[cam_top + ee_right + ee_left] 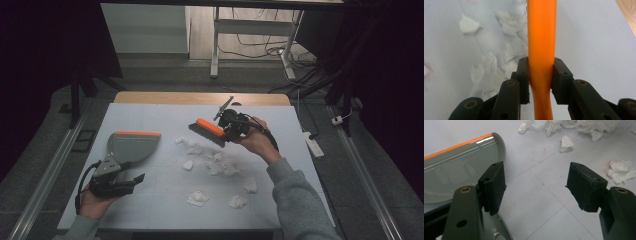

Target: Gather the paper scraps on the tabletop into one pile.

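Observation:
A grey dustpan (134, 146) with an orange front edge lies flat on the left of the white table (150, 115). My left gripper (131, 171) is just behind it, open, its jaws wide apart over bare table. In the left gripper view the dustpan (456, 170) lies beside and under the left jaw of that gripper (536, 185). My right gripper (226, 131) is shut on the orange handle of a brush (209, 130), held above the table's middle with dark bristles pointing down-left. The right gripper view shows the handle (541, 37) pinched between the jaws of the right gripper (541, 75).
Several crumpled white paper scraps (222, 167) lie in the table's middle, with two more (197, 198) near the front edge. Some appear as paper scraps (621, 171) in the left gripper view and as paper scraps (486, 67) under the brush. A wooden strip (200, 98) borders the far edge.

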Demonstrator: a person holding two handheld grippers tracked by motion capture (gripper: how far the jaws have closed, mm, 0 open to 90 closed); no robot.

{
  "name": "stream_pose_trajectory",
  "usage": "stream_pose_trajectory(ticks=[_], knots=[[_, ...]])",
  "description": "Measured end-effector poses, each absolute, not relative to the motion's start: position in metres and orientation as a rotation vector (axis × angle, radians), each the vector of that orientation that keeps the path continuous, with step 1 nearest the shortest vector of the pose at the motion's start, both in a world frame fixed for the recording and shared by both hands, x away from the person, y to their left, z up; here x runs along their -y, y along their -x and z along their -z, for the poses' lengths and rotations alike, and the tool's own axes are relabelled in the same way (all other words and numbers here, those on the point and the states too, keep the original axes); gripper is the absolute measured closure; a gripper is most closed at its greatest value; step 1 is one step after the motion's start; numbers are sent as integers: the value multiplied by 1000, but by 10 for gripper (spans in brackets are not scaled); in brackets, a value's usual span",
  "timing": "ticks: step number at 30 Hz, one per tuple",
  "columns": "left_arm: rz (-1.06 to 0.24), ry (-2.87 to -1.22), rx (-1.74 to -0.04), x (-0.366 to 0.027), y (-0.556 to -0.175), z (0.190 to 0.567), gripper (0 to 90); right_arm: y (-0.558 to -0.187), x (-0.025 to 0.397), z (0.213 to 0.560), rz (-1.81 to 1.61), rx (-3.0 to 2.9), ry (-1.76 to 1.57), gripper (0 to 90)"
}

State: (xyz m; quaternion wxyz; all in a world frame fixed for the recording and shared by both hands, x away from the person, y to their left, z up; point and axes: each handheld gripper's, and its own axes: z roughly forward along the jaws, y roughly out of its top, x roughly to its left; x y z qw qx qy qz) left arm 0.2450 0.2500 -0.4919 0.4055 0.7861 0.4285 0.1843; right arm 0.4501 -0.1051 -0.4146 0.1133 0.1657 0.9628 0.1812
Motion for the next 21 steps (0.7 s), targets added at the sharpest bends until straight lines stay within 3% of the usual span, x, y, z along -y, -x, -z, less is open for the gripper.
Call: stream_pose_trajectory(ticks=[11,21], knots=[[-466,-1986,-1079,-249,-245,492,321,-466,64,413,-498,-2759,-424,706],[-465,-1979,-1080,-253,-245,493,321,-497,28,441,-356,-2830,-322,706]])
